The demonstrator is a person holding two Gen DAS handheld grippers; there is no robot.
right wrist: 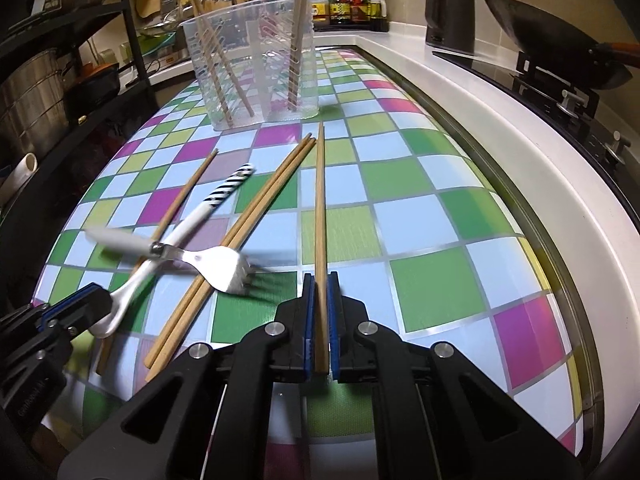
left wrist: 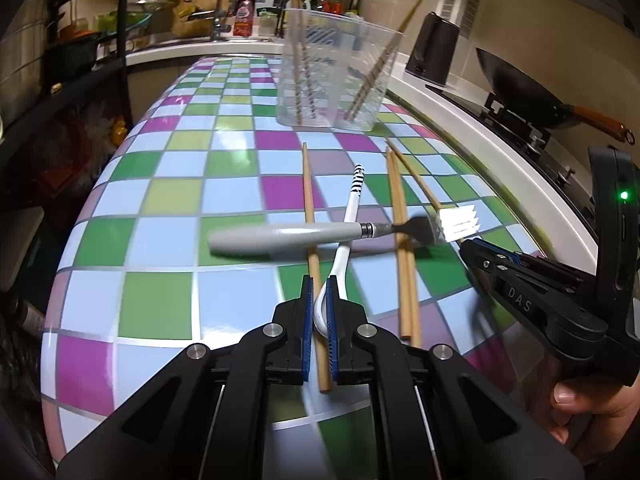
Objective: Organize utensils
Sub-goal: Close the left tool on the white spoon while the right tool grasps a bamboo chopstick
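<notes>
While both claws are clamped: each holds one utensil low over the checkered desk (right wrist: pixel 420 216).
Left claw (left wrist: pixel 319 312): pads pinched on the white spoon (left wrist: pixel 347 236) at its bowl end; the striped handle tip points ahead of the claw.
Right claw (right wrist: pixel 321 308): pads pressed on a single chopstick (right wrist: pixel 320 200) that runs straight ahead from between them.
Fork (left wrist: pixel 320 234): lies crosswise just ahead of the left claw, over the spoon handle, blurred, tines toward the right claw.
Loose chopstick (left wrist: pixel 310 216): passes beside the spoon, between the left claw's fingers and beyond them.
Chopstick pair (right wrist: pixel 240 236): side by side on the desk, between the two claws.
Clear holder (right wrist: pixel 256 60): stands far ahead of both claws with chopsticks leaning inside.
Hand (left wrist: pixel 592 412): grips the right claw's handle.
</notes>
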